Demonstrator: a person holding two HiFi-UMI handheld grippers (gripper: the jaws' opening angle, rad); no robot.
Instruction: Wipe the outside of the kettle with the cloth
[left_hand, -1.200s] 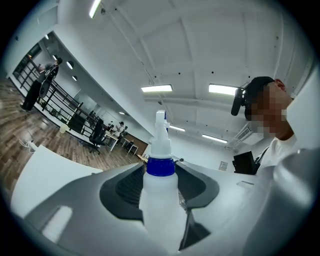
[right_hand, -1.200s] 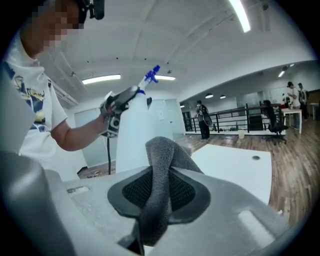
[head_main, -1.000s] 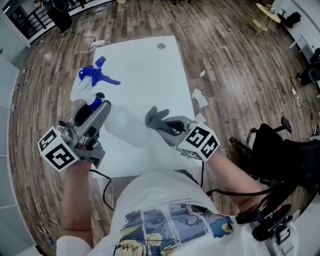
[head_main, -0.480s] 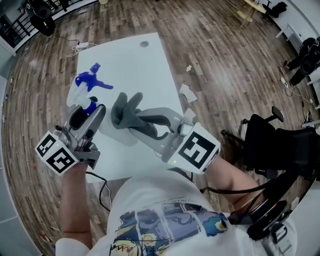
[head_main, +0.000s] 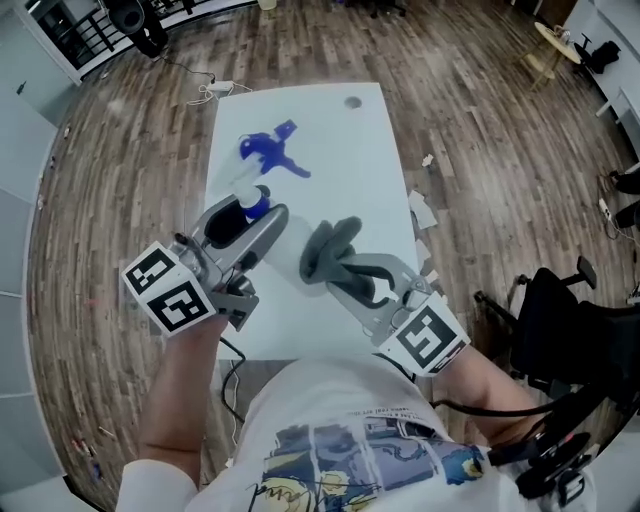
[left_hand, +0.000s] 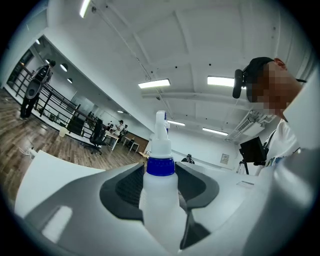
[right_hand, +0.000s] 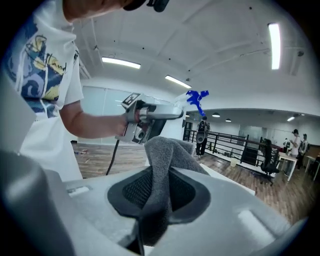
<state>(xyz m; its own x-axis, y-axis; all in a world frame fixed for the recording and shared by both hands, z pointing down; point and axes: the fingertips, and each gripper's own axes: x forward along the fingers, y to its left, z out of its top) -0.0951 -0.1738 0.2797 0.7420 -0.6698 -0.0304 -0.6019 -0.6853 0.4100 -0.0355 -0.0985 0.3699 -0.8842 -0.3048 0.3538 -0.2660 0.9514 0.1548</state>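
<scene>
No kettle shows; the vessel here is a translucent white spray bottle with a blue collar and blue trigger head. My left gripper is shut on the spray bottle just below the collar and holds it above the white table. In its own view the left gripper has both pads against the bottle's sides. My right gripper is shut on a grey cloth, whose free end stands up beside the bottle. In the right gripper view the cloth rises from my right gripper. I cannot tell whether it touches the bottle.
A small dark round spot marks the table's far end. Paper scraps lie on the wooden floor to the right. A black chair stands further right. A cable hangs from the left gripper over the table's near edge.
My right gripper has lifted the cloth off the table, rolled, and brought it up beside the bottle. The left gripper keeps its hold on the bottle and has barely shifted.
</scene>
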